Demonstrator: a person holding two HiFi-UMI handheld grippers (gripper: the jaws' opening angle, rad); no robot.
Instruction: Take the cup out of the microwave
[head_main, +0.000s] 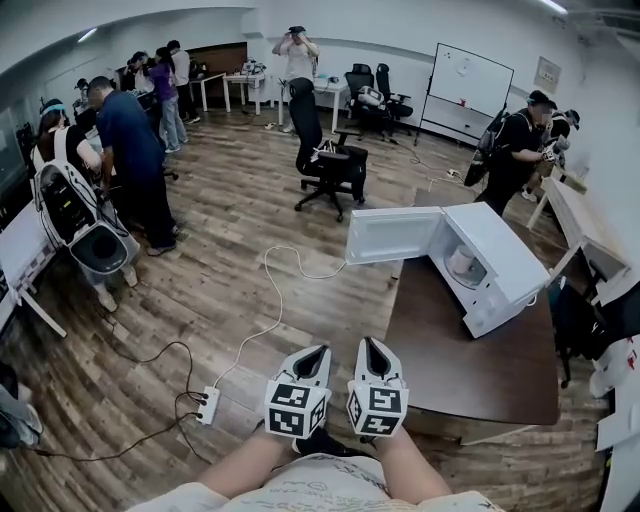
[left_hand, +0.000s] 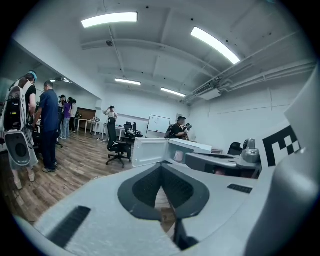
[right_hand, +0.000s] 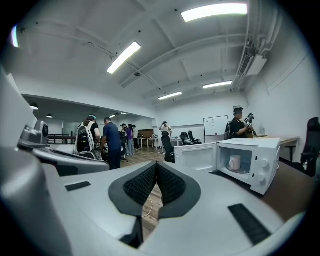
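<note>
On the bench (head_main: 450, 365), the cup (right_hand: 234, 162) sat in the open microwave (head_main: 503, 255); the left hand-held gripper (head_main: 321, 351) and right hand-held gripper (head_main: 369, 344) were closed, empty.

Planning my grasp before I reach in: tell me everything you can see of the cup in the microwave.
The cup is a plain white mug, ceramic by its look, standing upright on the turntable inside the white microwave, whose door hangs open. Its handle seems to point toward the door side. Nothing else touches it.
</note>
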